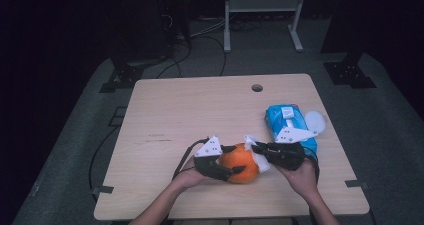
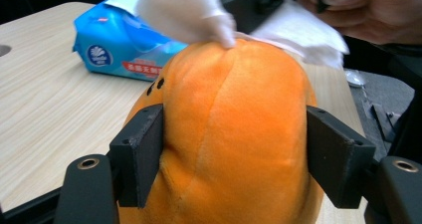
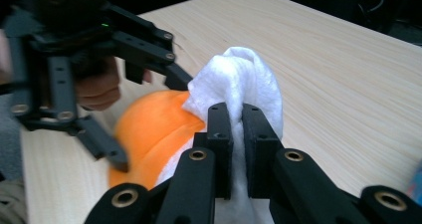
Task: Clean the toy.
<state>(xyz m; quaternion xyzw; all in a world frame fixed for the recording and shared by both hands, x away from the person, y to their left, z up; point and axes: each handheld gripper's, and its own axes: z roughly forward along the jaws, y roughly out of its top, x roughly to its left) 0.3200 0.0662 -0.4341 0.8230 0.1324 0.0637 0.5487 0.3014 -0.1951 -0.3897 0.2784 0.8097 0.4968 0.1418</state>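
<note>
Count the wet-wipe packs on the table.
1. The blue wipe pack lies near the table's right edge, beyond the right gripper, which pinches a single white wipe against the orange plush toy.

Blue wipes pack (image 2: 119,47): round white logo, red label strip with white characters, too blurred to read.

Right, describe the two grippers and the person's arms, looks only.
Both the left gripper and the right gripper are black two-jaw tools, each topped by a grey three-cornered plate. Flat black pads sit on linked bars with brass-coloured rivets. A black cable trails from the left one. The forearms are bare, with no sleeves in view.
</note>
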